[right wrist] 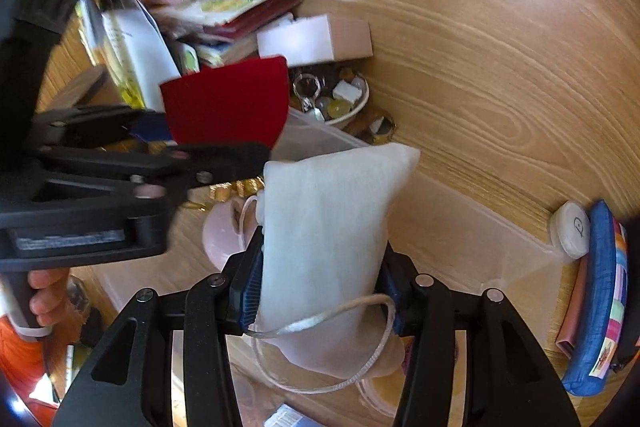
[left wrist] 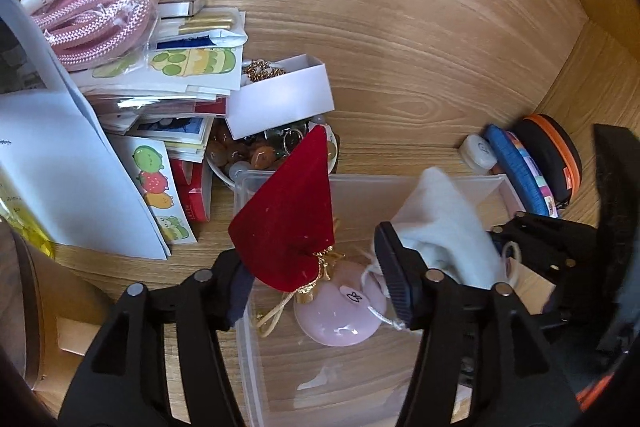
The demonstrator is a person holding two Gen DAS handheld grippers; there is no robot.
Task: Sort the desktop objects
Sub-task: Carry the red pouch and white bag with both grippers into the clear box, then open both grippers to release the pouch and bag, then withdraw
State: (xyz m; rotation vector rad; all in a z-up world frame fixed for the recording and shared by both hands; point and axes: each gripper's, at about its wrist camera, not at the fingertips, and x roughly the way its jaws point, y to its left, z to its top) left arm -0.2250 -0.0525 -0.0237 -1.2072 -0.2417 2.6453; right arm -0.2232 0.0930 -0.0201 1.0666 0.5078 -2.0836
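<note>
My left gripper point(left wrist: 316, 275) stands open above a clear plastic bin point(left wrist: 246, 339). A red velvet pouch point(left wrist: 292, 211) with gold cord leans against its left finger, not pinched. A pink round case point(left wrist: 340, 311) lies in the bin below. My right gripper point(right wrist: 320, 291) is shut on a white drawstring pouch point(right wrist: 332, 227) and holds it upright over the same bin point(right wrist: 460, 227). The white pouch also shows in the left wrist view point(left wrist: 444, 227), just right of my left gripper's right finger. The red pouch point(right wrist: 228, 103) shows left of it in the right wrist view.
A pile of sticker sheets, papers and a pink rope point(left wrist: 100, 15) sits at the left. A white box point(left wrist: 280, 95) rests over a bowl of beads and rings point(left wrist: 260, 151). A blue pouch point(right wrist: 600, 291), an orange-zipped case point(left wrist: 556, 155) and a white round case point(right wrist: 572, 227) stand at the right wall.
</note>
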